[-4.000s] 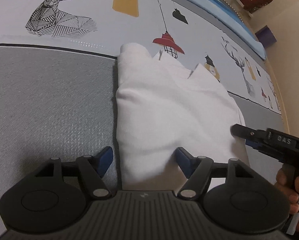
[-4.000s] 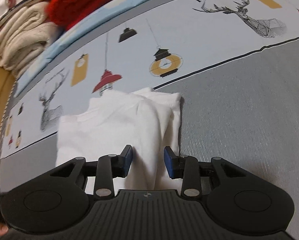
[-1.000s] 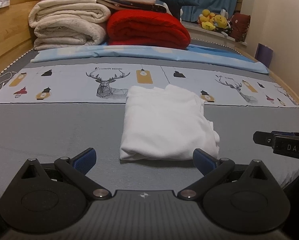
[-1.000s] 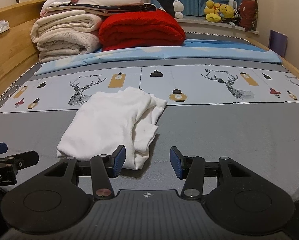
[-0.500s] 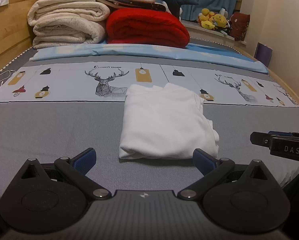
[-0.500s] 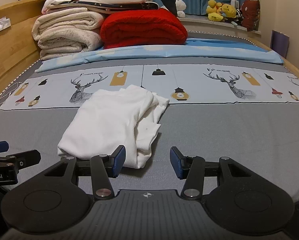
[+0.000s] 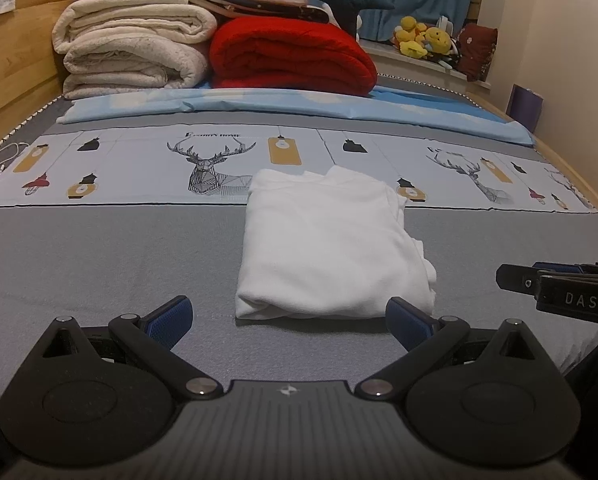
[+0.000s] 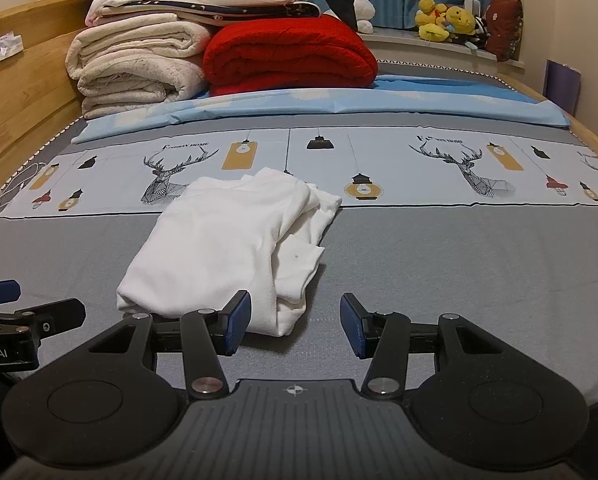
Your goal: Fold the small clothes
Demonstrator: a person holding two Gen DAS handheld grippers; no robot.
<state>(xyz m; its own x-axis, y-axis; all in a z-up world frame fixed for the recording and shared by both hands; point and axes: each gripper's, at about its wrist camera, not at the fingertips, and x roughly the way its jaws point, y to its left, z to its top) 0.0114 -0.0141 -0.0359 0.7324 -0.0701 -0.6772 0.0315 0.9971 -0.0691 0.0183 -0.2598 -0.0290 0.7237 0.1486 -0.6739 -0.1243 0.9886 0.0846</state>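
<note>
One folded white garment (image 7: pixel 331 244) on grey bedsheet (image 7: pixel 99 260), long axis 6–12 o'clock. Left gripper (image 7: pixel 289 316) spread wide, empty; right gripper (image 8: pixel 295 320) moderately apart, empty; both at 6 o'clock.

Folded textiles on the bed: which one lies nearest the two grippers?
The white garment, alone on the grey sheet just ahead of both open grippers; the red blanket and cream blankets are stacked far behind.

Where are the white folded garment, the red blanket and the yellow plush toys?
white folded garment (image 7: pixel 327 248), left wrist view, middle of its top layer
red blanket (image 8: pixel 289 50), right wrist view, front of the roll
yellow plush toys (image 8: pixel 445 20), right wrist view, middle of the group
</note>
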